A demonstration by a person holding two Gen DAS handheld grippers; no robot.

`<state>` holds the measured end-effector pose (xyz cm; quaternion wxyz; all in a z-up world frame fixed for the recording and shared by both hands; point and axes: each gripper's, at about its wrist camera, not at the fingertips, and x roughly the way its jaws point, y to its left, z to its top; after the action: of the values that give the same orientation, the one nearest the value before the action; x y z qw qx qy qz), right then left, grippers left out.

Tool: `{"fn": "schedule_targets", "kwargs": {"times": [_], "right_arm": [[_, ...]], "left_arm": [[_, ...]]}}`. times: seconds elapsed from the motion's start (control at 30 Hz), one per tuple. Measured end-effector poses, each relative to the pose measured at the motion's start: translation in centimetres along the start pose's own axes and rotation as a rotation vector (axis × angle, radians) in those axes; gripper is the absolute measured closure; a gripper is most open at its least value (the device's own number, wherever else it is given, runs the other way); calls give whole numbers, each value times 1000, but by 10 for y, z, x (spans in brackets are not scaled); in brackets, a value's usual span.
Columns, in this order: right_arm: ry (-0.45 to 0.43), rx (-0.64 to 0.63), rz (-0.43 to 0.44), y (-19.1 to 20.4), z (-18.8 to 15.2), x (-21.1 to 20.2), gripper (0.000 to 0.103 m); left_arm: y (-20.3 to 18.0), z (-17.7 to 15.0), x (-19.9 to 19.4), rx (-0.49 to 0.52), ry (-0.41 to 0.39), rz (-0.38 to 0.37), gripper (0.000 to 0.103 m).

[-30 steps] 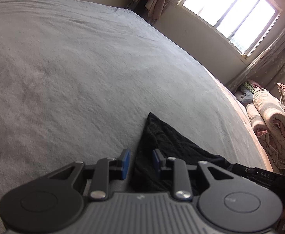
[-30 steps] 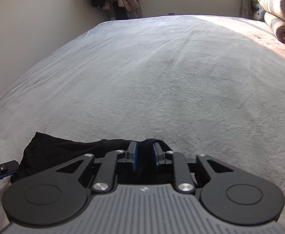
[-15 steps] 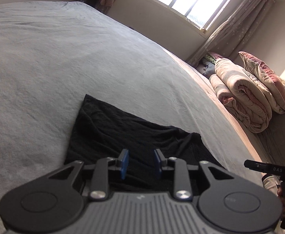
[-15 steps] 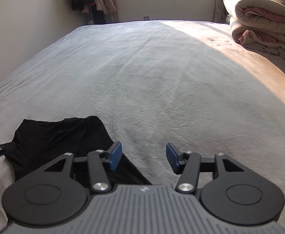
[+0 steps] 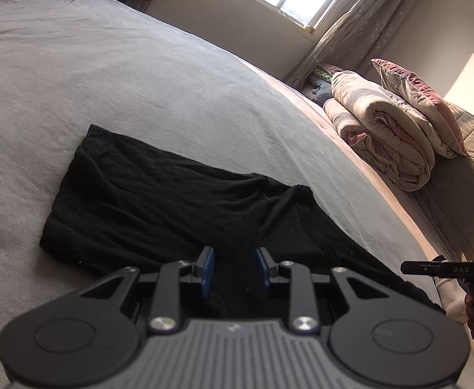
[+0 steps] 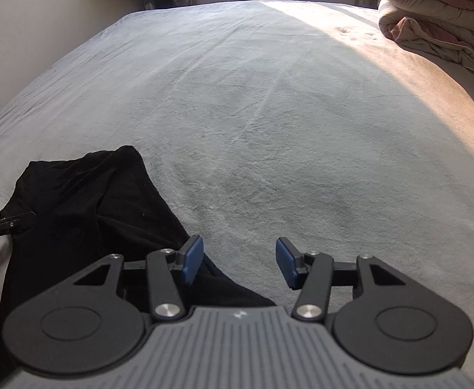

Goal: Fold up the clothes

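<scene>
Left wrist view: black, soft, creased garment [image 5: 159,194] flat on fuzzy grey bed [image 5: 139,81]; left tongs [image 5: 233,269] and right tongs [image 6: 238,261] parted, empty; rolled quilt [image 5: 383,142] beyond.

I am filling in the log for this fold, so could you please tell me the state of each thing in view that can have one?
black garment: lying on the bed, folded over, wrinkled, held by neither gripper.
left gripper: jaws open, empty, above the garment's near edge.
right gripper: jaws wide open, empty, over the bed beside the garment.
quilt: rolled up, stacked at the bed's side.
curtain: drawn aside.
</scene>
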<state>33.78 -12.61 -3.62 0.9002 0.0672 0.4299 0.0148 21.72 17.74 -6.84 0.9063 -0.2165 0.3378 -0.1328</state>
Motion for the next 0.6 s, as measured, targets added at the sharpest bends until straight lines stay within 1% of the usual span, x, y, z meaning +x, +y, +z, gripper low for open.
{"fn": "schedule_targets", "kwargs": {"times": [0.07,0.17,0.23,0.27,0.3,0.37,0.4,0.43,0.53,0.6], "right_arm": [[17,-1,17,7,4,11,55],[47,21,44,15,8,27,68],[41,24,59,21,10,31,69],[44,8,62,25,11,33,74],[48,-9,63,29,12,36,87],[69,-64,23,37,13,45,99],[63,-86,6,40,15,45,101],[47,-102,-19,41,18,46,102],[-17,-121,-128,41,30,48,102],[-46,-97,-168,36,41,53,102]], "left_arm": [[0,0,1,6,0,0,74],[-1,0,1,15,-2,1,74],[-1,0,1,18,-2,0,74],[0,0,1,16,-2,-2,74],[1,0,1,14,-2,-4,74],[3,0,1,7,-1,-8,74],[3,0,1,5,-1,-10,74],[4,0,1,1,-1,-11,74],[5,0,0,-4,-2,-15,74],[4,0,0,-5,-3,-15,74]]}}
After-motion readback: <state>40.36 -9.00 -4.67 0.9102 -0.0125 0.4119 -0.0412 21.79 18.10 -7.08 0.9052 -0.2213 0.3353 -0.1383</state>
